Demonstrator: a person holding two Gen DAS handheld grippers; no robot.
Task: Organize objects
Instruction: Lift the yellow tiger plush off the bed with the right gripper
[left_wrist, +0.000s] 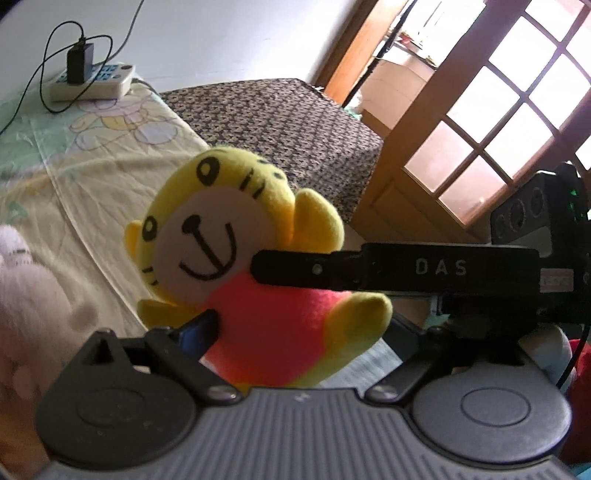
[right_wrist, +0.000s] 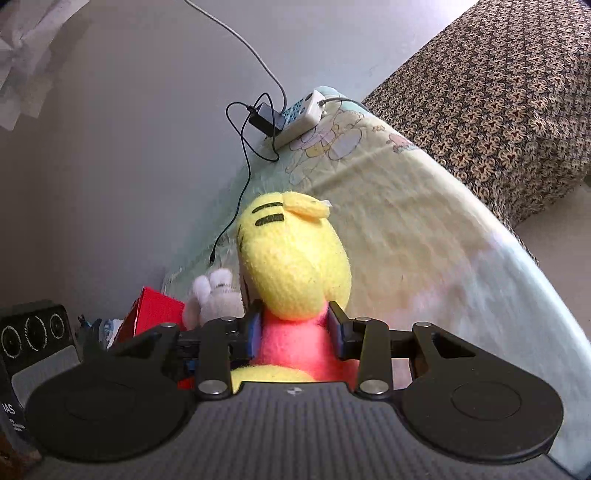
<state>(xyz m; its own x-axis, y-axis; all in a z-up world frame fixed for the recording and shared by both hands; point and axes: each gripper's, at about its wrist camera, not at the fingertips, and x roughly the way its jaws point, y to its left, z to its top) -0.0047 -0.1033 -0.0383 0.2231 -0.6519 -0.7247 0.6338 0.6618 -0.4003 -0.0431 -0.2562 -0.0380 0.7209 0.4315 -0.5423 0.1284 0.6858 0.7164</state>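
Two grippers met at one yellow plush tiger in a pink shirt (right_wrist: 295, 266), held above a pale cartoon-print bed sheet (right_wrist: 424, 240) beside a grey wall (right_wrist: 110, 147). Right gripper (right_wrist: 295, 328) pinched its pink body. Left gripper (left_wrist: 207, 325) stood wide, blue pad against the toy; grip unclear. White power strip (left_wrist: 92, 81) lay at the sheet's far end.

Bed (right_wrist: 424, 229) under a pale yellow-green cartoon-print sheet, across the middle of both frames. White power strip (left_wrist: 92, 83) with a black charger (left_wrist: 75, 64) plugged in, upper left, cable trailing over the sheet. White plush (right_wrist: 214, 295) and red box (right_wrist: 155, 310) at lower left. Dark patterned cover (left_wrist: 280, 125) just beside, upper right
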